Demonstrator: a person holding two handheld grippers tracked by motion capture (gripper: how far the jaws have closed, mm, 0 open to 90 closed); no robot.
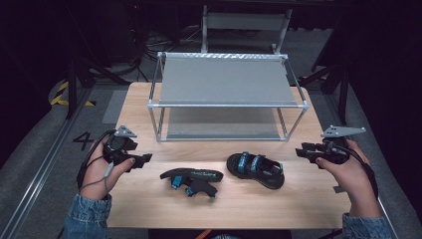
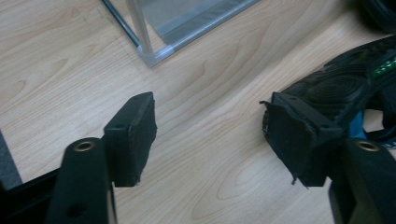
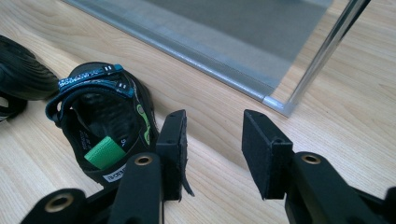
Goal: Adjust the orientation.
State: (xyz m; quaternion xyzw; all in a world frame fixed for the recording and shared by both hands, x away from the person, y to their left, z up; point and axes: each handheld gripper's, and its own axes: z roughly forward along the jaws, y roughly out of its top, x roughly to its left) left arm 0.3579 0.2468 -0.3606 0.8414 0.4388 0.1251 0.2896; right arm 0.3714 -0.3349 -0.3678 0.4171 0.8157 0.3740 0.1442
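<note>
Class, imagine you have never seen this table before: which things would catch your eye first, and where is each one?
Two black sandals with blue straps lie at the near middle of the wooden table: the left sandal tipped on its side, the right sandal upright. Behind them stands a two-tier metal rack. At either edge a hand holds an open claw, the left claw and the right claw, each pointing inward at the sandals.

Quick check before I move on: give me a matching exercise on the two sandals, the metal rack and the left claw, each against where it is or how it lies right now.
Things:
1. left sandal
2. right sandal
3. metal rack
4. left claw

States:
A. upright, straps on top
B. open over bare table
C. overturned, sole showing
D. stands behind both sandals

Pairs: 1-C, 2-A, 3-D, 4-B
</note>
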